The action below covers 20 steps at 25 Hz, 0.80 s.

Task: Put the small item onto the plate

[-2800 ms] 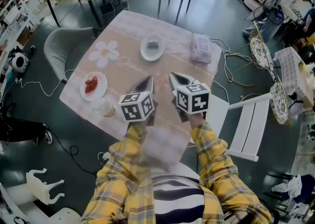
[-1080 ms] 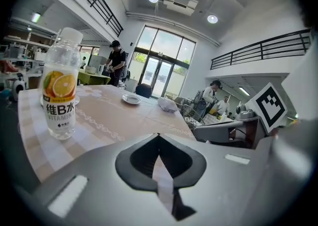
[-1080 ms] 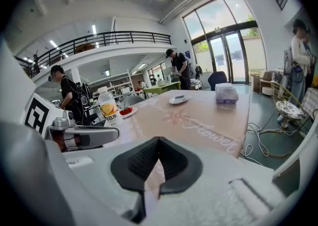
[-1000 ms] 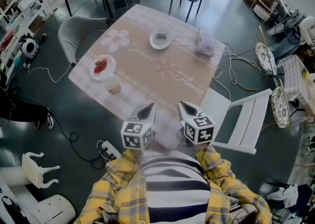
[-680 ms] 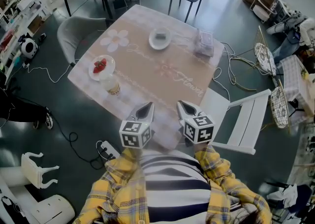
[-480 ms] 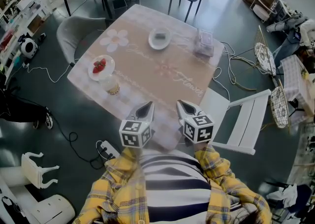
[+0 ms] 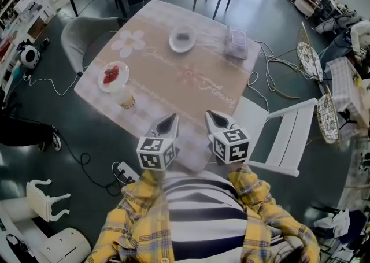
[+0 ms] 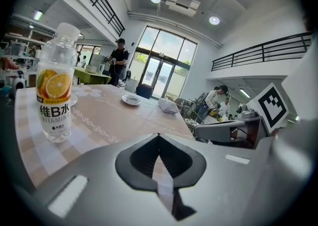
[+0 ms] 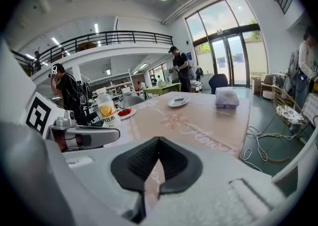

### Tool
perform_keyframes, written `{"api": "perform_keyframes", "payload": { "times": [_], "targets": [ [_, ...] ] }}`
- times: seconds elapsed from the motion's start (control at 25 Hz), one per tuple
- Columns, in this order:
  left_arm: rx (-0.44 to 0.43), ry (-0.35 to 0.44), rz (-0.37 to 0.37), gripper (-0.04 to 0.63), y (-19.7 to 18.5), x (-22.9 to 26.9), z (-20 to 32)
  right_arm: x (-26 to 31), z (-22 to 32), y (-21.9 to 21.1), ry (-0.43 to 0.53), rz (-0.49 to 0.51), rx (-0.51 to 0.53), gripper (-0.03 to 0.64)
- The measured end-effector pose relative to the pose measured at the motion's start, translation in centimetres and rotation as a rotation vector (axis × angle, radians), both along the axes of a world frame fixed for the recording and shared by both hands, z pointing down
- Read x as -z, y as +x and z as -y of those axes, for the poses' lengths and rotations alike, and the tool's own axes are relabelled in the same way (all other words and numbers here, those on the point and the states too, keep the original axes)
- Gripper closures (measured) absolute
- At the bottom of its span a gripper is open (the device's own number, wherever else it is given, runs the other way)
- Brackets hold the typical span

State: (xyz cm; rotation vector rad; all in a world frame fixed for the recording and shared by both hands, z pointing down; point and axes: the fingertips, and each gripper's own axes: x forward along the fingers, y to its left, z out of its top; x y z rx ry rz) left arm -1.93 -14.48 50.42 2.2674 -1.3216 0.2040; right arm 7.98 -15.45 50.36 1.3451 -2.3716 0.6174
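Head view: left gripper (image 7: 169, 119) and right gripper (image 7: 213, 117) hover at the desk's (image 7: 173, 88) near edge, well apart from the plate (image 7: 172, 44) carrying the small item (image 7: 183, 37). Left gripper view: jaws fully together, empty; a bottle (image 8: 55, 91) stands at left. Right gripper view: jaws together, empty.

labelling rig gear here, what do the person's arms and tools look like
The left tool and right tool are grey wedges tapering to dark ribbed pads. Each carries a white cube with black square markers. The sleeves are yellow plaid, worn with a black-and-white striped top.
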Motion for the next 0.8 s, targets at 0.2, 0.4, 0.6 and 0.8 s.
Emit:
{"api": "perform_keyframes", "payload": {
  "times": [0.2, 0.4, 0.6, 0.8],
  "targets": [
    [-0.002, 0.004, -0.001, 0.594, 0.14, 0.07, 0.14, 0.35, 0.08, 0.07, 0.008, 0.011, -0.004, 0.618],
    [0.0, 0.008, 0.001, 0.594, 0.23, 0.24, 0.36, 0.53, 0.3, 0.13, 0.012, 0.015, -0.003, 0.618],
    [0.007, 0.009, 0.003, 0.594, 0.11, 0.33, 0.44, 0.67, 0.37, 0.04, 0.013, 0.018, 0.003, 0.618],
    [0.013, 0.007, 0.003, 0.594, -0.07, 0.24, 0.46, 0.65, 0.37, -0.06, 0.014, 0.018, 0.007, 0.618]
  ]
}}
